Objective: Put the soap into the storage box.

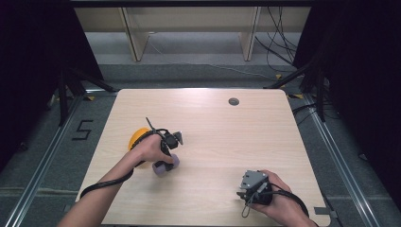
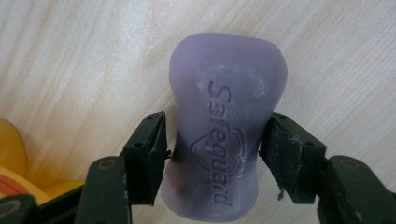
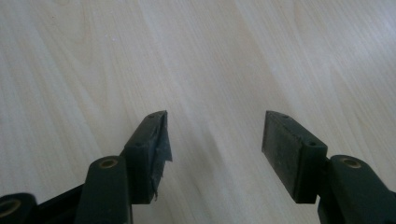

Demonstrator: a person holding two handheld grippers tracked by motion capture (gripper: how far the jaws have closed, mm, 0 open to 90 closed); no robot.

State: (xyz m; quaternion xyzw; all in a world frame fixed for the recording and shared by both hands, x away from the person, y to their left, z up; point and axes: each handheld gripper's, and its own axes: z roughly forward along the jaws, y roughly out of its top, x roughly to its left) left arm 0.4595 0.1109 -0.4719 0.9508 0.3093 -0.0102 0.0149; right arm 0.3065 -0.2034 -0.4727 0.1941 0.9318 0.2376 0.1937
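The left gripper [image 2: 212,154] straddles a purple soap bar [image 2: 224,135], one black jaw on each long side. In the left gripper view the jaw on the left of the picture sits against, or all but against, the bar's waist, while the other stands just off the opposite edge, so the jaws are spread about as wide as the bar and whether they press on it cannot be told. The bar lies flat on the pale wooden table [image 2: 70,60], its narrow waist between the jaws and its broad rounded end beyond their tips. Pressed into its upper face, running lengthwise away from the gripper, is the word "Safeguard", with a shield-shaped emblem cut around the middle letters. White scuffs dust the surface near the far end.

Behind the left-hand jaw in that view, at the picture's lower corner, a yellow object [image 2: 14,163] with an orange part rests on the table, near the bar but apart from it. In the high view the same yellow object [image 1: 137,138] peeks out behind the left hand [image 1: 150,149], and the soap bar [image 1: 165,165] lies just under the left gripper [image 1: 171,142].

The right gripper [image 3: 215,140] has its jaws wide apart, with bare wood between and ahead of them. In the high view the right gripper [image 1: 250,187] sits low over the table's near right part, well apart from the bar.
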